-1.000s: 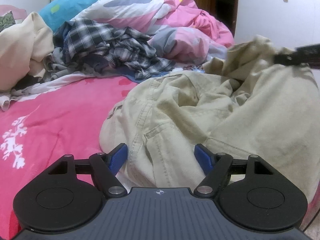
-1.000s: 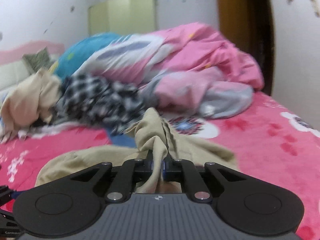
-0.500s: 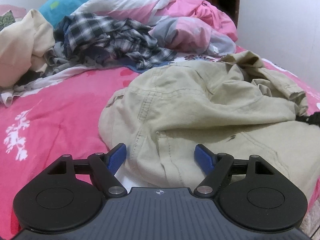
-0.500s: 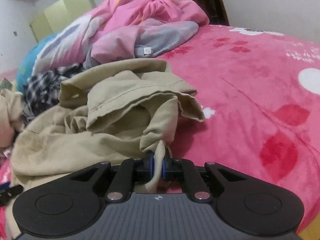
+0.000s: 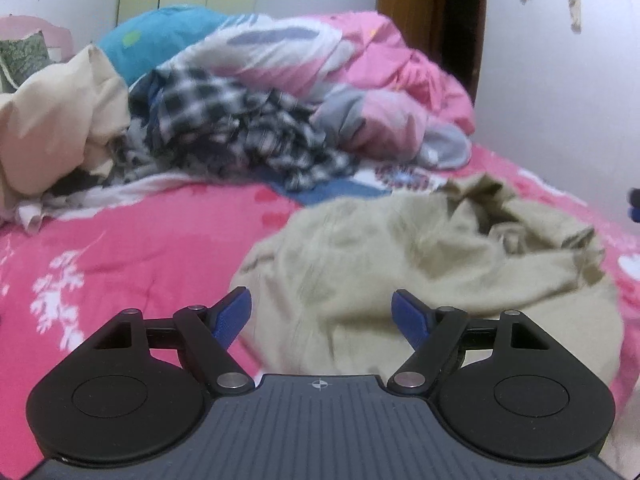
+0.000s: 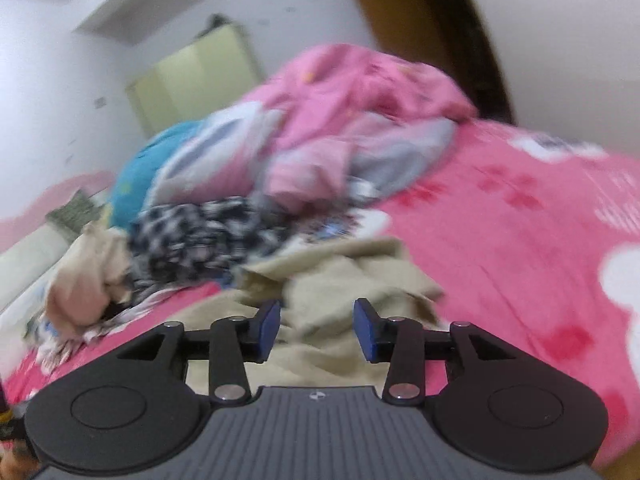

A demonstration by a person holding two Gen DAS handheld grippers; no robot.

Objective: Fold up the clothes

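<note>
A crumpled khaki garment point(image 5: 420, 252) lies in a heap on the pink floral bedspread point(image 5: 132, 236), right of centre in the left wrist view. My left gripper point(image 5: 322, 316) is open and empty, just above the garment's near edge. The garment also shows in the right wrist view point(image 6: 344, 280), low in the middle. My right gripper point(image 6: 316, 326) is open and empty, hovering over the garment's folds. Both views are motion-blurred.
A black-and-white plaid shirt point(image 5: 224, 128) and a beige cloth point(image 5: 56, 120) lie at the back left. A pink and grey duvet point(image 5: 360, 76) is piled at the back. A wooden door point(image 5: 432, 24) and white wall stand to the right.
My right gripper has opened and let go of the khaki garment, which has dropped into a heap. Both grippers have pulled back and tilted up.
</note>
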